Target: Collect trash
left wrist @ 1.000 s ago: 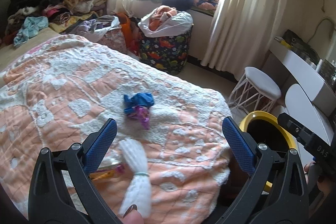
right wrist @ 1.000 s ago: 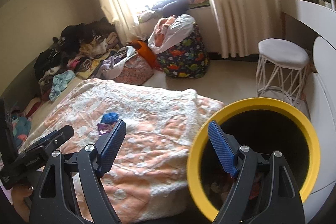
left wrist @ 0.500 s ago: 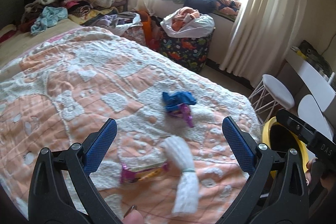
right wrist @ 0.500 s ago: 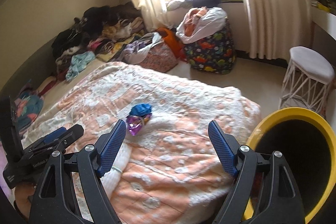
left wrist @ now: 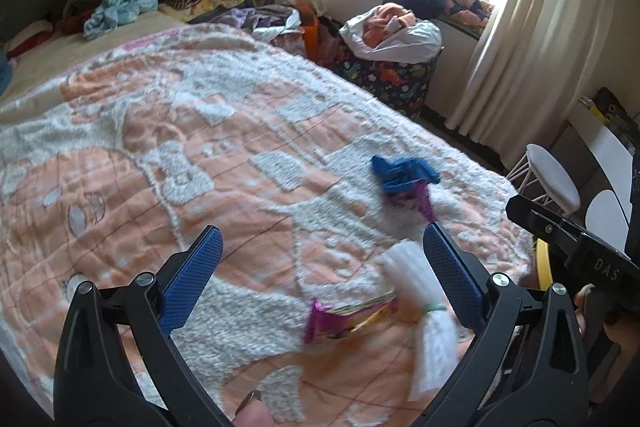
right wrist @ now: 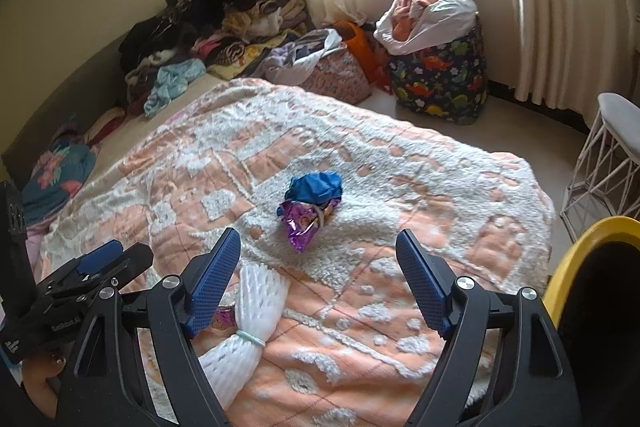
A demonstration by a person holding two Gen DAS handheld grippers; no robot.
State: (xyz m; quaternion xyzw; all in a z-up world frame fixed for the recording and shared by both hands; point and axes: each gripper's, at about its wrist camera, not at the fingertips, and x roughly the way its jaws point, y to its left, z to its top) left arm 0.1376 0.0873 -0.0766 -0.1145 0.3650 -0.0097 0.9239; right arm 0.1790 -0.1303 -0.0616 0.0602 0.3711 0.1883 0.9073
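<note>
- The left gripper (left wrist: 318, 247) is hovering over the bed (left wrist: 120, 155) with its jaws standing wide and nothing between the pads.
- Taking the white foam net (left wrist: 424, 311) as the landmark: the pink-and-yellow wrapper (left wrist: 348, 319) is lying flat just left of it, touching or nearly touching its tied waist; blur is hiding the exact contact.
- The foam net itself is lying on the bedspread under the left gripper's right-hand pad, cinched by a thin green band.
- Beyond the foam net, towards the window, the blue crumpled piece (right wrist: 316, 187) is resting against the purple foil wrapper (right wrist: 304, 223); the pair is sitting apart from the net.
- The right gripper (right wrist: 318, 279) is pointing at that pair, jaws wide and empty.
- To the right of the foam net, past the bed edge, the yellow bin (right wrist: 588, 255) is standing with its mouth open.
- Judgement: the step in hand is approach and selection. The flat wrapper is calling for a low, square descent so one pad slides under an edge; the blanket pile is likely to snag, so closing should wait until only trash is between the pads.
</note>
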